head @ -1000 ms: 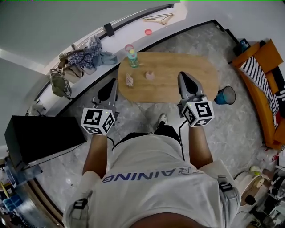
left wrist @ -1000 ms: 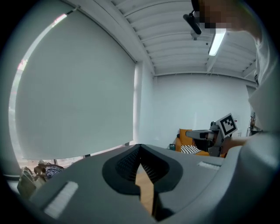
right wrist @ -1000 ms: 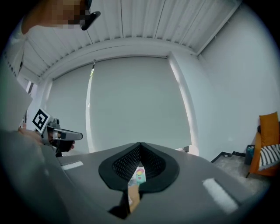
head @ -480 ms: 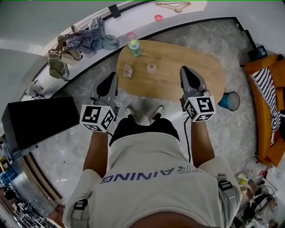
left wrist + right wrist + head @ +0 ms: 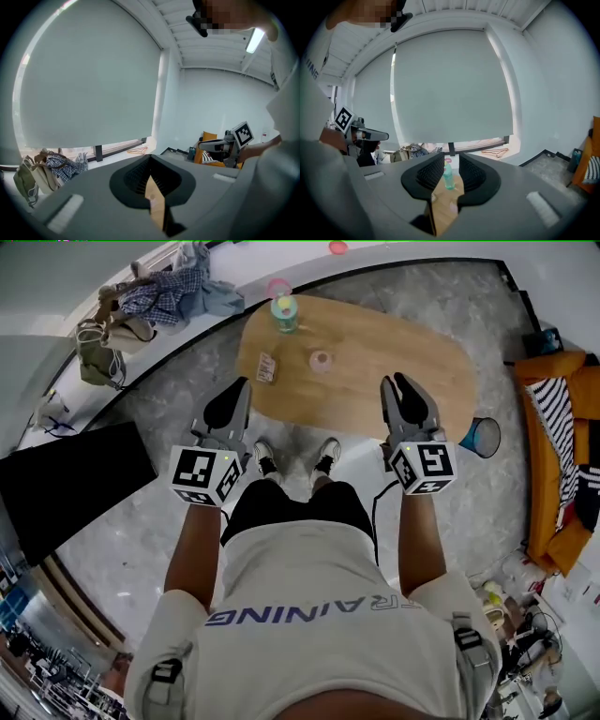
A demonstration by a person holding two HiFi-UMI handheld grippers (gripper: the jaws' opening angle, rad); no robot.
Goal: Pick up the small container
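The small pink container (image 5: 322, 360) stands on the oval wooden table (image 5: 412, 343), and it shows low in the right gripper view (image 5: 453, 206) through the gap between the jaws. My right gripper (image 5: 401, 383) hovers over the table's near edge, right of the container and well short of it. Its jaws (image 5: 451, 161) are opening, a narrow gap between them with nothing in it. My left gripper (image 5: 241, 387) hangs at the table's near left edge with its jaws (image 5: 151, 158) shut and empty.
A green bottle (image 5: 284, 313) and a snack packet (image 5: 268, 367) sit on the table left of the container. A blue bin (image 5: 479, 438) stands on the floor at right, beside an orange sofa (image 5: 553, 427). Clothes and bags (image 5: 155, 292) lie on the window ledge; a black box (image 5: 66, 488) stands at left.
The person has stepped closer to the table, so both grippers now reach its near edge. The right gripper's jaws have parted slightly.
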